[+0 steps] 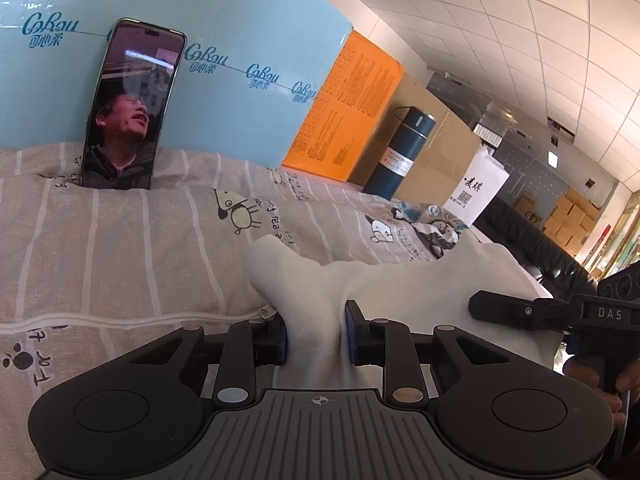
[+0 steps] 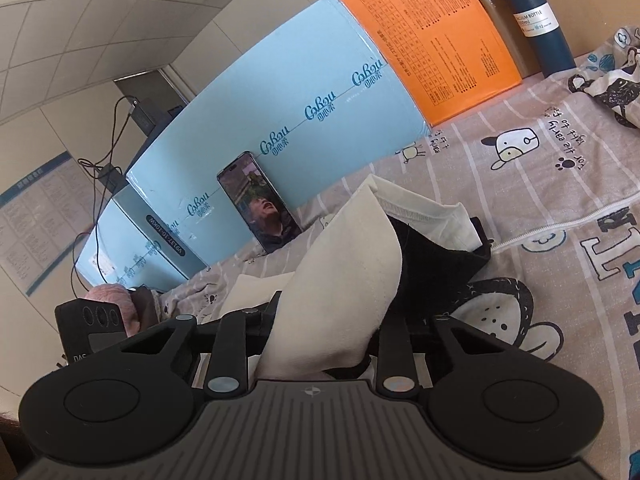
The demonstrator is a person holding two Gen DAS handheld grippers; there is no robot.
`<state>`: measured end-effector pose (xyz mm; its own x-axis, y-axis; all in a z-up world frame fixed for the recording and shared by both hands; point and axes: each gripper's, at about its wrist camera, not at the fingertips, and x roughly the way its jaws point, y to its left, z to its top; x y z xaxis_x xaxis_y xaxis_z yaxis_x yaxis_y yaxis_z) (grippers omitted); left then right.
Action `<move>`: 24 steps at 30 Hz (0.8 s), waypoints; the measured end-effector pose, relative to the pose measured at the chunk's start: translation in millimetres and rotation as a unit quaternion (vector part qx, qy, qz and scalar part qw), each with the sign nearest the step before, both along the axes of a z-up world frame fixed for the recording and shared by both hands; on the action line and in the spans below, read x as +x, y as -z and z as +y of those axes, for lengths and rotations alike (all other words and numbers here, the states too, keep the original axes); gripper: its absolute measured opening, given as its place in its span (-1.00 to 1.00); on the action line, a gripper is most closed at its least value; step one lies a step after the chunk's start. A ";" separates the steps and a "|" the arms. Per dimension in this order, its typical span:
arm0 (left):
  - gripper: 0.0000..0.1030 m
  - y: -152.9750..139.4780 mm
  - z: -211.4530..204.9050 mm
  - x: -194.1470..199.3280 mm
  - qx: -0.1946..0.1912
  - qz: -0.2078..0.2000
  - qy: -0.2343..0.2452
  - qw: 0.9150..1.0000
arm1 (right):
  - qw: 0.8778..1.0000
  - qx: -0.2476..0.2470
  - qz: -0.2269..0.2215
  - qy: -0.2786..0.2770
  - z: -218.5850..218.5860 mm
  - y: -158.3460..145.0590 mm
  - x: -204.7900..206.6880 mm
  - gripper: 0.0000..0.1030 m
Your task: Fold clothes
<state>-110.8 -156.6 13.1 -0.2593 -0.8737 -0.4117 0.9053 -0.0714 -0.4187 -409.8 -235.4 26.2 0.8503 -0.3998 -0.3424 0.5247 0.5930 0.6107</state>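
my left gripper (image 1: 316,334) is clamped on the white garment (image 1: 400,296); my right gripper (image 2: 320,344) pinches its other fold, lifted over the striped cartoon bedsheet (image 1: 140,240). boxes (image 2: 280,92) and a propped phone (image 1: 128,108) line the far edge.

Smartphone (image 1: 132,108), screen lit, upright, leaning against the light blue carton (image 1: 224,40) with repeated printed logo, upper left of the left wrist frame; its lower edge sinks into the bedsheet (image 1: 120,240). Bedsheet: grey-beige, white stripes, cartoon animal prints and lettering. Orange box (image 1: 344,116), dense black print, just beside the blue carton at upper centre. Dark blue vacuum bottle (image 1: 400,152) with white label, standing before a brown cardboard box (image 1: 440,148). White paper bag (image 1: 480,188) with black print, right of the bottle. Stacked cardboard boxes (image 1: 568,216), far right. Black cables (image 2: 100,152), upper left of the right wrist frame.
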 end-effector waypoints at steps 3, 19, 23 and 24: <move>-0.54 -13.8 0.7 -8.9 -0.028 -0.028 -0.009 0.999 | 1.000 -0.020 -0.011 0.004 -2.3 -10.1 -3.3 -0.52; -0.62 -58.8 -118.2 -86.0 -0.152 -0.144 -0.075 0.975 | 0.972 -0.182 -0.026 0.145 -85.5 -69.5 -30.2 -0.54; -0.63 -56.4 -162.1 -102.7 -0.163 -0.158 -0.100 0.969 | 0.962 -0.202 -0.013 0.186 -120.6 -67.5 -32.1 -0.54; -0.63 -55.6 -173.3 -106.8 -0.166 -0.162 -0.106 0.967 | 0.959 -0.203 -0.013 0.196 -130.9 -66.2 -33.3 -0.54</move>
